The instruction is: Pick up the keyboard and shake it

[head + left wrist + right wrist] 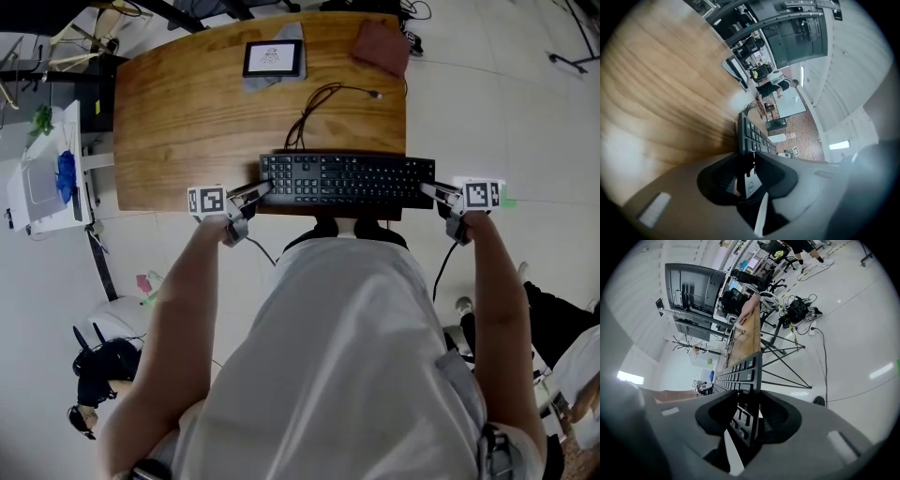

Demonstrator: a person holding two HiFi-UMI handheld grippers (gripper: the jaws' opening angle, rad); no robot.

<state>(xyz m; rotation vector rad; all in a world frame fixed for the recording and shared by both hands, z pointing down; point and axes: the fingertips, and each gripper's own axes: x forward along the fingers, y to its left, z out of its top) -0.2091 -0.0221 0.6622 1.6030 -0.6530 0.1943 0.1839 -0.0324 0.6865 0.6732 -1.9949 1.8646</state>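
Head view, keyboard (347, 178) clamped in left hand-held gripper (262, 190), right hand-held gripper (429, 190)

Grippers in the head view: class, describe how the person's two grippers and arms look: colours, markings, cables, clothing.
The left gripper and right gripper are grey with dark jaws; each carries a white cube of black square markers. A thin black cable trails from each. The person wears a pale short-sleeved shirt.

Wooden table (187, 112) with tablet (273, 58), maroon cloth (381, 45), cable (337, 86)
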